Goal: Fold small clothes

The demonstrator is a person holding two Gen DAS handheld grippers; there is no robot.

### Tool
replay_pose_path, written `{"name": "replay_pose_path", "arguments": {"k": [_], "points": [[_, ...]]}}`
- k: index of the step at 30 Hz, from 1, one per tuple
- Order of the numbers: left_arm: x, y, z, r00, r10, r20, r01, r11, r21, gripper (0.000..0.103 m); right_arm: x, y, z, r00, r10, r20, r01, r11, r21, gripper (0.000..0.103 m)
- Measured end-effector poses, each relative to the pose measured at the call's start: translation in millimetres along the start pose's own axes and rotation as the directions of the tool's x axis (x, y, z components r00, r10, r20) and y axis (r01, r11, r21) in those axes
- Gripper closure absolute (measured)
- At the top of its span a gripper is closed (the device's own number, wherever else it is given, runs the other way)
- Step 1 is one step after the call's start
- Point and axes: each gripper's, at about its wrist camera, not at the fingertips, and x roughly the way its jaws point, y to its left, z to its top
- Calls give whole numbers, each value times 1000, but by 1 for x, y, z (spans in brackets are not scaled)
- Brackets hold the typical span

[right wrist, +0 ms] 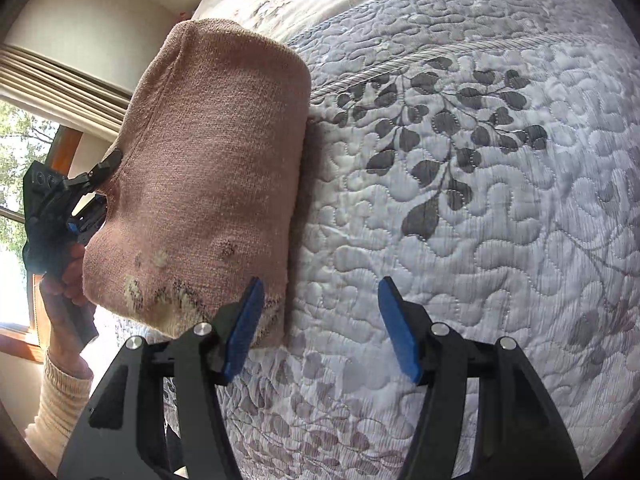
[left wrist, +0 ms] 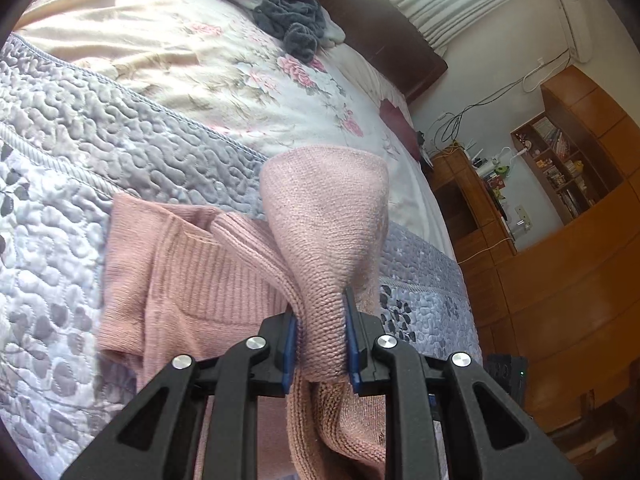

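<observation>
A small pink knitted sweater [left wrist: 188, 276] lies partly on the grey quilted bedspread [left wrist: 60, 184]. My left gripper [left wrist: 322, 344] is shut on a bunched fold of it and lifts that part up. In the right wrist view the raised pink sweater [right wrist: 208, 168] hangs as a folded panel at the left, with the left gripper [right wrist: 86, 196] and a hand behind it. My right gripper [right wrist: 320, 328] stands open just right of the sweater's lower edge, above the quilt, with nothing between its blue pads [right wrist: 400, 332].
A heap of dark grey clothes [left wrist: 288, 12] lies far back on the floral sheet [left wrist: 224, 76]. A dark wooden headboard [left wrist: 384, 28] stands behind it. Wooden cabinets and shelves [left wrist: 560, 200] fill the right side. A window with curtains [right wrist: 44, 92] is at the left.
</observation>
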Motion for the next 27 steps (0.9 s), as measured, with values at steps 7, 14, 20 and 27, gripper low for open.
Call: {"name": "replay_pose_path", "arguments": {"k": [7, 14, 20, 27], "points": [[-3, 65, -4, 998, 61, -28, -63, 994, -85, 83, 26, 33, -2, 999, 4, -37, -6, 998, -58, 43], [8, 103, -17, 997, 72, -41, -77, 987, -137, 83, 43, 50, -7, 997, 5, -74, -10, 998, -65, 43], [12, 118, -26, 996, 78, -49, -85, 984, -157, 78, 57, 56, -10, 995, -7, -97, 1, 998, -63, 43], [-31, 104, -37, 994, 100, -49, -108, 977, -185, 63, 55, 59, -17, 995, -34, -89, 27, 997, -79, 42]]}}
